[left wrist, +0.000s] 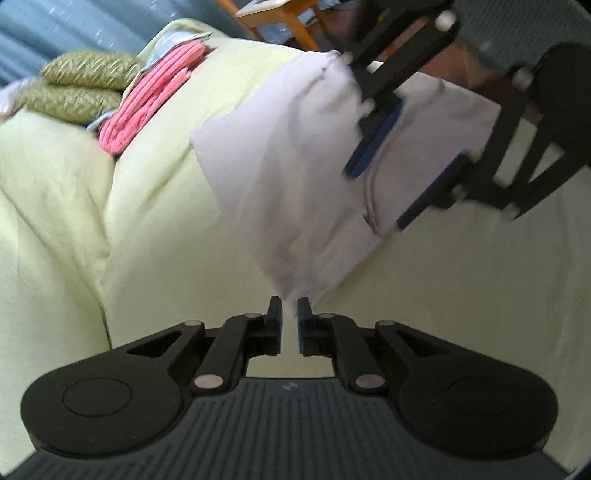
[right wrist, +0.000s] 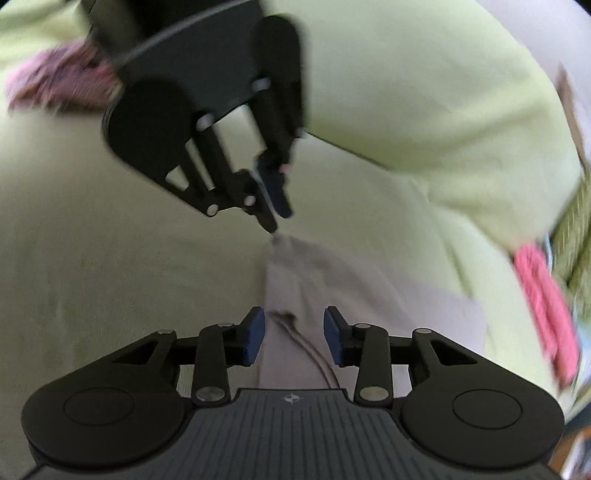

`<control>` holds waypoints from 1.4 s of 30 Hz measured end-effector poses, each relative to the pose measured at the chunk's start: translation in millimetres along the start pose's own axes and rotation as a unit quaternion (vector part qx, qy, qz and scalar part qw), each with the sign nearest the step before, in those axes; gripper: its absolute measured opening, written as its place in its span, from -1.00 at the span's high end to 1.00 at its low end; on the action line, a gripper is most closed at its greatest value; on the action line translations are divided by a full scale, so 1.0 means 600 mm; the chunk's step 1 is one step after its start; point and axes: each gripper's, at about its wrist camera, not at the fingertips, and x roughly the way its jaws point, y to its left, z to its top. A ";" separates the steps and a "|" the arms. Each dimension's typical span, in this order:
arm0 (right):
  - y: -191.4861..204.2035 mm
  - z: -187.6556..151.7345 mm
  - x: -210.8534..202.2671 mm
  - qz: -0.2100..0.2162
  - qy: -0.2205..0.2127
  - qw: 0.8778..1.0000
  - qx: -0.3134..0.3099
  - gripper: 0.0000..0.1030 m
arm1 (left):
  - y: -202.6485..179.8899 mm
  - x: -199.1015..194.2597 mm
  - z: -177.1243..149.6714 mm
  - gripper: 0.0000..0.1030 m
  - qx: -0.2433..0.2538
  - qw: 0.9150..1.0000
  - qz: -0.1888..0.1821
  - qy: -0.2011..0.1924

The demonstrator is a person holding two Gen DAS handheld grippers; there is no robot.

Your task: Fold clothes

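Left wrist view, from left to right: two olive quilted cushions (left wrist: 81, 86) are stacked at the far left edge of the bed. Just beside them lies a pink folded garment (left wrist: 147, 99). The light green bedsheet (left wrist: 147, 229) covers the bed. The white garment (left wrist: 280, 158) lies on the sheet in the centre of the view, with one corner reaching down to the left gripper (left wrist: 290, 314). The left gripper fingers stand close together with only a narrow gap. The corner of the white garment sits at that gap. The view is blurred there, so it cannot be determined whether the pads clamp the cloth. A wooden chair (left wrist: 284, 18) stands beyond the bed at the top.

At the upper right, the right gripper (left wrist: 402, 162) hangs over the far part of the white garment. Its blue pads are spread apart and hold nothing.

Right wrist view, from left to right: the pink folded garment (right wrist: 55, 81) appears blurred at the upper left. The left gripper (right wrist: 275, 201) points down at the tip of the white garment (right wrist: 295, 280), its fingers nearly together. The right gripper (right wrist: 294, 334) is wide open above the garment, with cloth visible between its fingers but not pinched.
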 end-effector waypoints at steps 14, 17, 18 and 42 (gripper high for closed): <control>-0.076 0.000 0.043 0.051 -0.024 0.992 0.111 0.96 | -0.074 0.079 -0.042 0.43 0.220 0.972 0.033 -0.080; -0.087 -0.001 0.036 0.054 -0.033 0.989 0.132 0.95 | -0.079 0.094 -0.051 0.47 0.260 0.961 0.048 -0.079; -0.089 -0.002 0.035 0.055 -0.033 0.988 0.138 0.93 | -0.081 0.100 -0.053 0.66 0.274 0.957 0.051 -0.079; 0.086 -0.192 -0.070 -0.155 0.076 0.983 -0.067 0.35 | -0.105 0.089 -0.057 0.93 0.283 0.957 0.048 -0.047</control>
